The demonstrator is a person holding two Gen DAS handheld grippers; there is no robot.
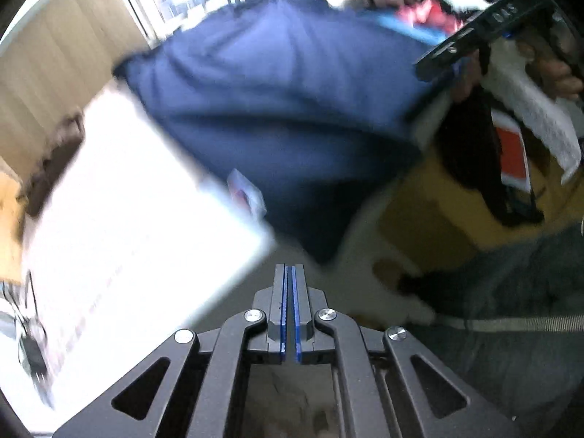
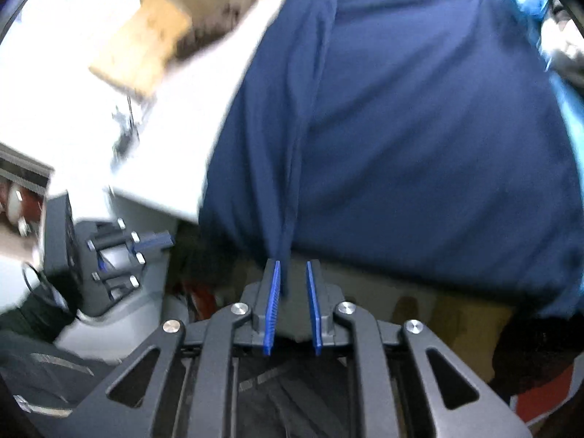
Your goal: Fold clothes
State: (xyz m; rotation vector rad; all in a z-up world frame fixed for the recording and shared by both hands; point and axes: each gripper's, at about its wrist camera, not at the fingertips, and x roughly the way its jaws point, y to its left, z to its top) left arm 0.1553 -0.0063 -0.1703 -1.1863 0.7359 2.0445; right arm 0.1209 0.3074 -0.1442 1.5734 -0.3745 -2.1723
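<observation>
Letting go of the navy garment mid-fold

The navy garment (image 2: 419,127) lay draped over the white worktop (image 1: 127,219) edge. The left tongs (image 1: 291,273) were together and empty; the right tongs (image 2: 293,273) stood apart around a hanging fold. Next probably needs a fresh grip on an edge.

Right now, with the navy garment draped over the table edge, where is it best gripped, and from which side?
Probably the pulled-out fold of the navy garment that runs down to the right gripper. It is a thin ridge between the open pads, touching only the left one. Come from below the table edge, where the hem hangs free. The left gripper is shut, empty.
</observation>
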